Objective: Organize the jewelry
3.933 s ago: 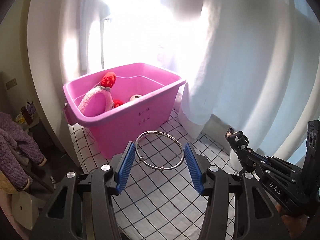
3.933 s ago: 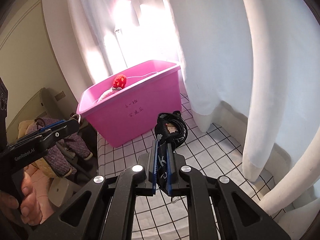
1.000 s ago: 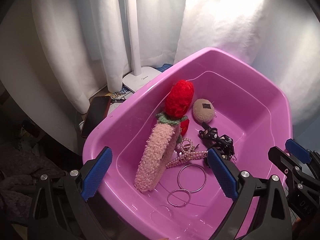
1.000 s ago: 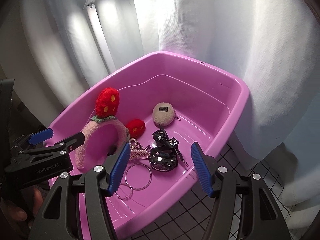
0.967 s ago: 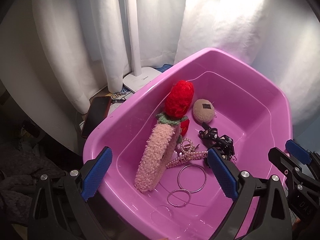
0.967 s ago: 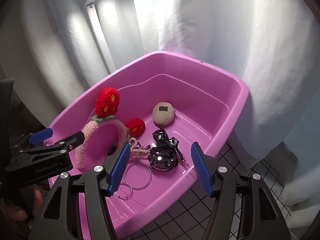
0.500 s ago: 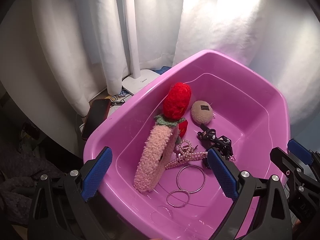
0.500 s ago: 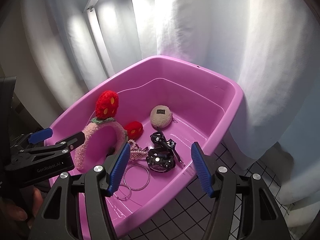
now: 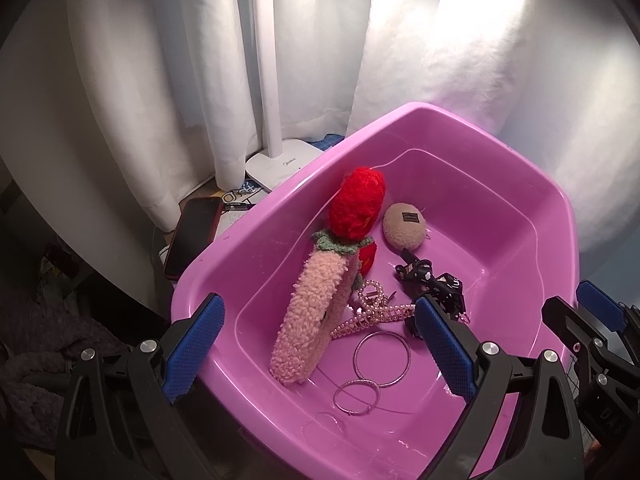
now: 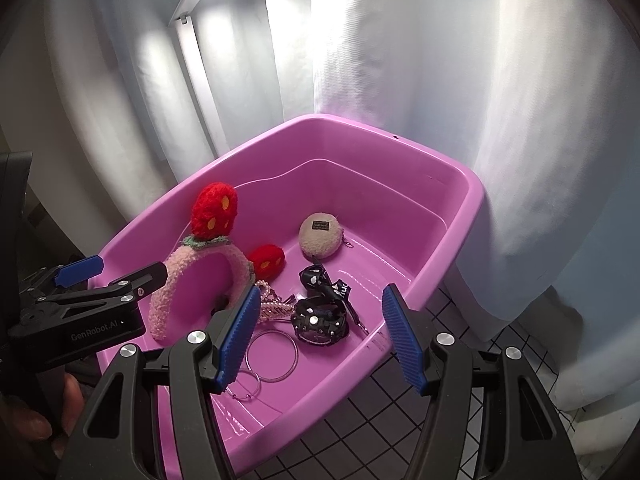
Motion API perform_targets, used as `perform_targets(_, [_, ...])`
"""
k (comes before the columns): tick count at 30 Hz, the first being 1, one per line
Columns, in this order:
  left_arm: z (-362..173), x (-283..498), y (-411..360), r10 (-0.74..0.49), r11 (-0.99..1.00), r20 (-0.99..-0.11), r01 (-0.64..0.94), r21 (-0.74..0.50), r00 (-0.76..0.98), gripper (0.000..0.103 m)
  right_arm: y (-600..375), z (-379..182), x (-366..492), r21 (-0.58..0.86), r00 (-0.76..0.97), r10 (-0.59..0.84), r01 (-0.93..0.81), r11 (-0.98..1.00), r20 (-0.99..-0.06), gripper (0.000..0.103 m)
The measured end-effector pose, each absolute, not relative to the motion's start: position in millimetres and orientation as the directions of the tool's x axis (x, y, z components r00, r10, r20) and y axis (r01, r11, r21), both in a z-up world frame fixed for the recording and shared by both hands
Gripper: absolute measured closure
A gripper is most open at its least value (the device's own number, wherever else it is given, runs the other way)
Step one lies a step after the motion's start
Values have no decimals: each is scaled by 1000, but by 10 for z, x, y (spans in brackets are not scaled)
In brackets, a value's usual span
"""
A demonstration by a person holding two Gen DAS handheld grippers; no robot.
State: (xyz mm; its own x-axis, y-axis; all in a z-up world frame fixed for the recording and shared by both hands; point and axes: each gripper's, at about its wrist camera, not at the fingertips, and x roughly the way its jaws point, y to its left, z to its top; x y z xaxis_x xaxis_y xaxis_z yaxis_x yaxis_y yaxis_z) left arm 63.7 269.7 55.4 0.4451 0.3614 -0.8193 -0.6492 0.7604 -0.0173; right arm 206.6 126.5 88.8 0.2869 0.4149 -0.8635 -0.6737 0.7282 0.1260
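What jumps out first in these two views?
The pink tub fills both views, set against white curtains. Inside it a fuzzy pink headband topped with red strawberries stands at the left. Beside it lie a beige pouch, a black strap and silver bangles. Both claws, left and right, hang open and empty above.

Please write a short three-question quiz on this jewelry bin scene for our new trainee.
1. True or false: both tongs, left and right, hold nothing.
2. Which lies nearest the beige pouch? A the large silver bangle; B the black strap; C the phone.
3. Fill in: the plush headband stands inside the pink ___.

Key: 1 true, both stand open and empty over the bin. 2 B. 3 bin.
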Motion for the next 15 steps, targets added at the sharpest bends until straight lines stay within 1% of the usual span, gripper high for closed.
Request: perform_targets(15, [549, 614, 2689, 365, 758, -819, -652, -14, 443, 9, 1274, 882, 2053, 126, 286, 414, -674, 728, -864, 42])
